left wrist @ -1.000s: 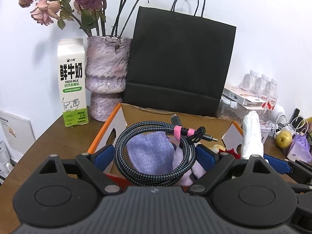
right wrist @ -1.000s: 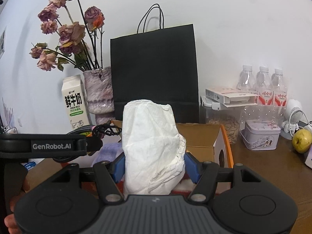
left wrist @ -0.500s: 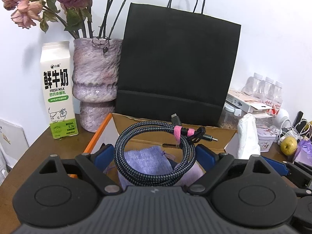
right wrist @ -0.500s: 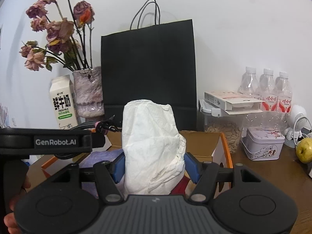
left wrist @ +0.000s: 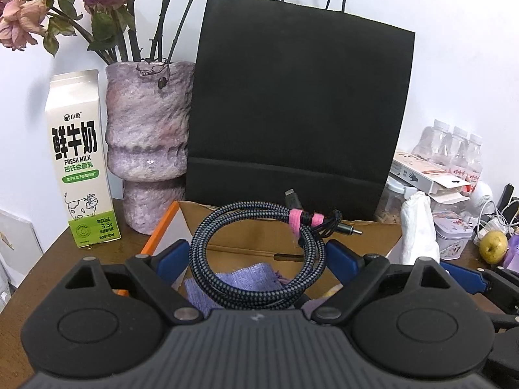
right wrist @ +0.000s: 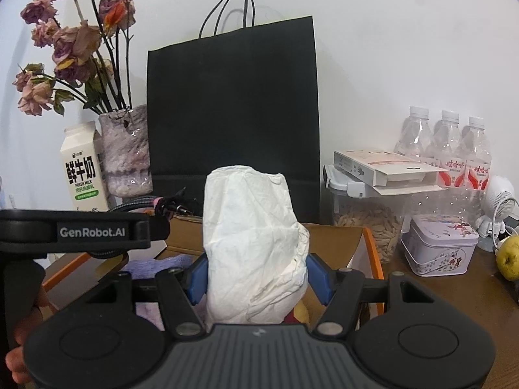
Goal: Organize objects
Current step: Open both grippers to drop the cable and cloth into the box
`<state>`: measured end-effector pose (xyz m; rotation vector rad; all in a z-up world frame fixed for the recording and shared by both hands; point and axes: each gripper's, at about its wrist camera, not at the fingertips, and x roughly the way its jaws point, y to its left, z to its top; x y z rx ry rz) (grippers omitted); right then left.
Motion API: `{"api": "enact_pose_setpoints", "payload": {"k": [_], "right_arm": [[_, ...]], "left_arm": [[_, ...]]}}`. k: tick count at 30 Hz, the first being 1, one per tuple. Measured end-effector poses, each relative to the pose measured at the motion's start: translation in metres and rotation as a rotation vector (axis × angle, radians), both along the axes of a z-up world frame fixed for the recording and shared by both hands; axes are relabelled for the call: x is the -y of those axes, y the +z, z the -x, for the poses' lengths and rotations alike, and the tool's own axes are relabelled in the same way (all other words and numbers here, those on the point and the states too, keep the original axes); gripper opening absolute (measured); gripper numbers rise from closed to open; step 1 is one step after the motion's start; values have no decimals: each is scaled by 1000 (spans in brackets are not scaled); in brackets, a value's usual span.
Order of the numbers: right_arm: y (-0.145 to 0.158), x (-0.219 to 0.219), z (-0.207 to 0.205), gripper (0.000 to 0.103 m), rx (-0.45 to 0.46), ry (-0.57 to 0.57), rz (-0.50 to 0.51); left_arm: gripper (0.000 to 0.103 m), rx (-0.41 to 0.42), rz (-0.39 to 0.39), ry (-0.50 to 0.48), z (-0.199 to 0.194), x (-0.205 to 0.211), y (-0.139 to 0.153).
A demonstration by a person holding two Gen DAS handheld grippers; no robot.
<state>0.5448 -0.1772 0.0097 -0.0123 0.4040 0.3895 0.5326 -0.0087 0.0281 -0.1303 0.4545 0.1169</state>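
**Mia:** Both grippers have slid closer to the black paper bag (left wrist: 298,103) — it looks bigger than it did a second ago, and the milk carton (left wrist: 81,159) and the purple vase (left wrist: 147,149) look bigger too.

**Ben:** What does the left camera see?

**Mia:** The left gripper (left wrist: 256,259) squeezes a coiled braided cable (left wrist: 256,253) between its two blue pads. A pink tie wraps one side of the coil, and a plug sticks out to the right. The coil hangs above the open cardboard box (left wrist: 363,233), and a purple cloth (left wrist: 240,278) lies inside the box under it. Dried roses (left wrist: 22,26) stand in the vase.

**Ben:** And off to the right?

**Mia:** A white tissue pack (left wrist: 418,227) pokes up there, with a yellow-green pear (left wrist: 493,246) on the brown table (left wrist: 45,272) past it.

**Ben:** Now the right camera?

**Mia:** The right gripper (right wrist: 258,277) pinches the white tissue pack (right wrist: 253,243) — both blue pads press its sides and it stands upright, above the same cardboard box (right wrist: 334,240). The other gripper (right wrist: 74,231) is on the left with the cable (right wrist: 142,204), and a bit of a hand (right wrist: 19,359) shows in the bottom corner. On the right are three water bottles (right wrist: 451,152), a clear jar of grain (right wrist: 366,227), a flat carton (right wrist: 386,168) on top of it, and a flowered tin (right wrist: 438,246).
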Motion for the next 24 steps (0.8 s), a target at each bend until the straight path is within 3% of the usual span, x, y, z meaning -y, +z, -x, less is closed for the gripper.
{"api": "enact_pose_setpoints", "payload": {"k": [7, 10, 14, 24], "right_arm": [[-2, -4, -5, 64, -12, 3, 20], [-4, -6, -6, 71, -21, 4, 33], [-7, -6, -8, 103, -31, -1, 34], [-8, -4, -8, 103, -27, -10, 29]], "left_arm": [[93, 0, 7, 9, -3, -3, -2], [103, 7, 5, 15, -4, -2, -4], [103, 22, 12, 28, -3, -5, -4], [103, 11, 16, 18, 0, -5, -7]]}}
